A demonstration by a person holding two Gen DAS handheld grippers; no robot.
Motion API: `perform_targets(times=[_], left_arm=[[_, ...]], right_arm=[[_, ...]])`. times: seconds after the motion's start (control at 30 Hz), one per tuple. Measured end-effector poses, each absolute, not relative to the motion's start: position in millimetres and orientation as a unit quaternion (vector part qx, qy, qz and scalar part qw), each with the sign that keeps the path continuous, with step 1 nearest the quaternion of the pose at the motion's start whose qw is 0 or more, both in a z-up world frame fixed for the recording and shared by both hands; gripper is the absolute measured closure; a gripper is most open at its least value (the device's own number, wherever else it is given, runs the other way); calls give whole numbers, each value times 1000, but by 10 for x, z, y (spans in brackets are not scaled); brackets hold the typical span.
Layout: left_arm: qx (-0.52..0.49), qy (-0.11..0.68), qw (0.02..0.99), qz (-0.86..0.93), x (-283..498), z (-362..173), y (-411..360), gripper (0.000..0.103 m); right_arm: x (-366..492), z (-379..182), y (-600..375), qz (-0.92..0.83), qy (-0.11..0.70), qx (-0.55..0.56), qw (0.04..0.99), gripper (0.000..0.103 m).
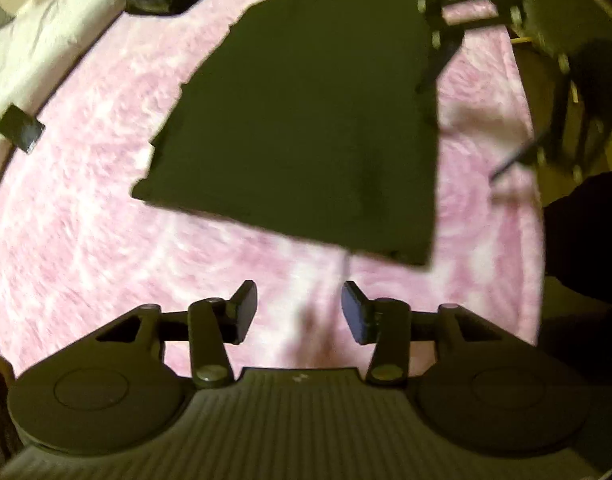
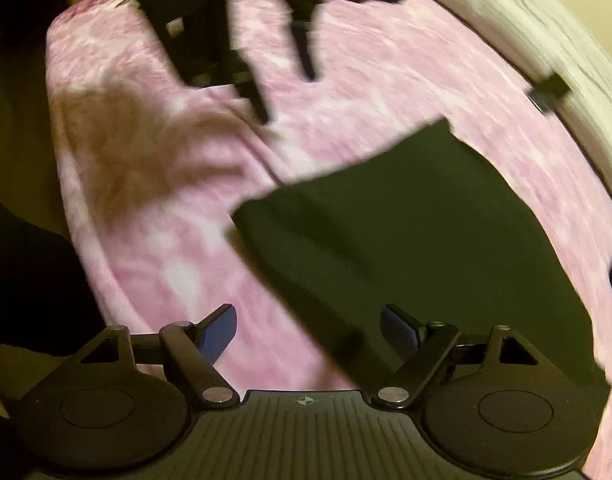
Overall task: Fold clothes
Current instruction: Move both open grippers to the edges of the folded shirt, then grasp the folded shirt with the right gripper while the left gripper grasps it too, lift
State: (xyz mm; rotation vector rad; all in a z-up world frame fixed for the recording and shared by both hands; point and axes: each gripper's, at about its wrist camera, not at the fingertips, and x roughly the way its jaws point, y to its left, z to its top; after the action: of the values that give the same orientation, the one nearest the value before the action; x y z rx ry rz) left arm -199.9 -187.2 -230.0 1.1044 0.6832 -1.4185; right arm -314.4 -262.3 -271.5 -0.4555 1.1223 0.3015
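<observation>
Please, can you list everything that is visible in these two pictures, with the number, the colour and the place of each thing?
garment: one, dark green, folded flat in the middle of the blanket
blanket: one, pink and white, fluffy, spread under the garment
bedding: one heap, white, along the far edge of the blanket
small box: one, black, at the border between blanket and bedding
chair: one, dark frame, beside the bed; blurred
left tool: one, black with blue pads, open, empty, above the blanket near the garment's edge
right tool: one, black with blue pads, open, empty, over the garment's corner
</observation>
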Motion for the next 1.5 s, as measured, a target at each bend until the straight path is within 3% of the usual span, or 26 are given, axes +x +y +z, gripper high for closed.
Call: perform_targets(times=[0.07, 0.13, 0.17, 0.2, 0.23, 0.37, 0.57, 0.67, 1.03, 1.07, 1.1, 1.17, 1.5], left_arm=[[471, 280, 576, -607, -1862, -2309, -1843, 56], [470, 272, 579, -607, -1739, -2331, -1827, 55], [470, 269, 581, -608, -1683, -2346, -1822, 54], [468, 265, 583, -609, -1636, -2361, -1820, 52], [467, 261, 584, -610, -1603, -2381, -1820, 52], [481, 231, 582, -614, -1507, -2459, -1835, 37], [503, 162, 580, -619, -1359, -2571, -2043, 33], [519, 108, 576, -623, -1362, -2684, -2202, 21], [553, -43, 460, -693, -1526, -3202, -2543, 21], [555, -39, 455, -695, -1517, -3199, -2600, 31], [558, -35, 449, -697, -1509, -3197, -2657, 62], [563, -25, 440, -699, -1486, -3159, -2759, 90], [599, -57, 406, -687, -1598, -2280, -3558, 94]], right_arm=[[-3039, -2868, -2516, 153, 532, -240, 798, 44], [-2970, -2971, -2457, 158, 534, -258, 789, 46], [-2944, -2978, -2466, 156, 534, -254, 791, 61], [-2919, -2984, -2474, 155, 534, -249, 793, 94], [-2880, -2937, -2527, 146, 535, -230, 800, 100], [-2731, -2448, -2992, 57, 512, -74, 854, 100], [-2753, -1906, -3795, -66, 454, 130, 879, 100], [-2760, -1888, -3906, -76, 451, 158, 875, 100], [-2979, -1933, -3868, -81, 447, 188, 871, 100], [-2996, -1937, -3851, -78, 450, 184, 871, 100], [-3006, -1946, -3829, -72, 453, 176, 871, 100], [-3026, -1961, -3787, -62, 459, 164, 871, 100], [-3559, -1633, -4321, -103, 378, 238, 889, 101]])
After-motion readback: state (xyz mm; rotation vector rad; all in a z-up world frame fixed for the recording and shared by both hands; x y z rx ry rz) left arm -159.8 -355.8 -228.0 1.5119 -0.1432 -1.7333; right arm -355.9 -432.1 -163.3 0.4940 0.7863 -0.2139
